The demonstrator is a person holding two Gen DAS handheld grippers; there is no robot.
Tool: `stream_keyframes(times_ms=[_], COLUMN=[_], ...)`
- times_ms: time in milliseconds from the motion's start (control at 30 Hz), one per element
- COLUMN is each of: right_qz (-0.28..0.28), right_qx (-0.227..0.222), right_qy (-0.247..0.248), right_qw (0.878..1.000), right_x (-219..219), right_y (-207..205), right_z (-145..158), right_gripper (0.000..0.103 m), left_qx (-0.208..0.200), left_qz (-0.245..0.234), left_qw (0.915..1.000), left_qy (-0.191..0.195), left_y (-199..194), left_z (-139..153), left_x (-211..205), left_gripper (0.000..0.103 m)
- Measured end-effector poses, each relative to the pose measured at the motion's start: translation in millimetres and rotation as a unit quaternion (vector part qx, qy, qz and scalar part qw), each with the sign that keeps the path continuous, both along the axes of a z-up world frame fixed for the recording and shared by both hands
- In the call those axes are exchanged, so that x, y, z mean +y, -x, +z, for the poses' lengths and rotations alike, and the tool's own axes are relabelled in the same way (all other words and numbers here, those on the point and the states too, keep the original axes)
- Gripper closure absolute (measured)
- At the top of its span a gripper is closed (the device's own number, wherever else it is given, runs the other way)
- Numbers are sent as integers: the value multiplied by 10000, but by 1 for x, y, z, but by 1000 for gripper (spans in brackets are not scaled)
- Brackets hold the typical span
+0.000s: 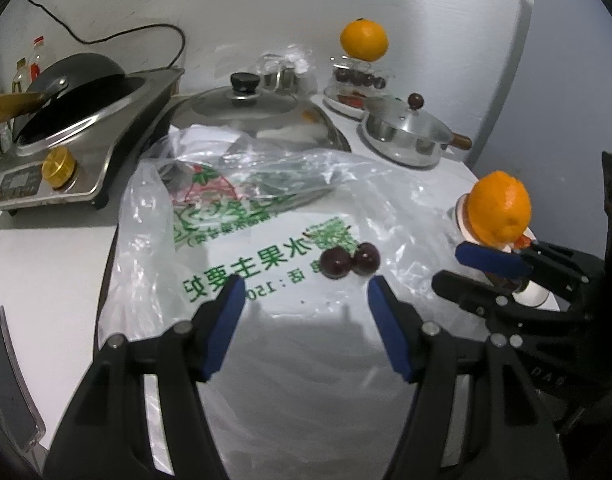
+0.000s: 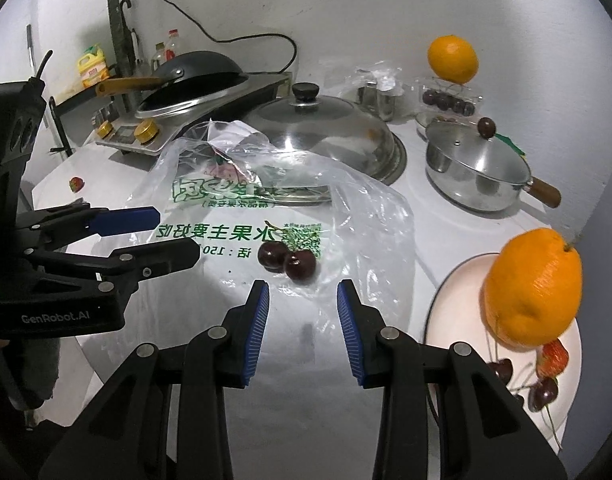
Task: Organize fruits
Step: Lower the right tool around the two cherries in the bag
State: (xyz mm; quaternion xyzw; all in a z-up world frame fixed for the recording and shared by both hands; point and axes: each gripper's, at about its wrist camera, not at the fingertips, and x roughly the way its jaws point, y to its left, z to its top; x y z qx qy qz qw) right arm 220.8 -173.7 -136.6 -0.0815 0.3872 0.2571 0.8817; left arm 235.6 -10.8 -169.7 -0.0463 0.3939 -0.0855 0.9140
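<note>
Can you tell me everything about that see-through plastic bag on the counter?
The plastic bag is thin, clear and crinkly, printed with green Chinese characters and a red and green picture. It lies mostly flat on the white counter, empty-looking, its far end puffed up against the big steel domed lid. Two dark red cherries touch each other on its near part, though whether they are on top or inside is unclear. Neither gripper's fingers touch it.

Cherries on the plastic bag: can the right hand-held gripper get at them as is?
Probably yes. The two cherries lie bare on the plastic bag, just ahead of the right hand-held gripper, whose jaws are apart and empty; nothing sits between.
</note>
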Motion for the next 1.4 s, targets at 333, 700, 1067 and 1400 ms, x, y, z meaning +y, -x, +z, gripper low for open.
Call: stream_keyframes(times_ms=[333,700,1067,1400], right_qz=[231,194,151,175], right_qx=[241,414,538,581], right_qy=[-41,11,155,157], right_qw=[9994,9990,9983,9980], right_x=[21,27,29,29], right_y=[-20,-42,-52,-59], right_z=[-16,-32,-46,-50], right_gripper=[66,65,65,65], left_qx=[128,241,302,341], left_qz=[132,161,134,103], left_qw=[9998,9996,9994,9993], left_qy=[49,70,91,87], left_y=[-16,-29,-37,-40], left_z=[-11,-22,-27,-29], left_x=[12,21,20,16], left_gripper=[38,38,38,38])
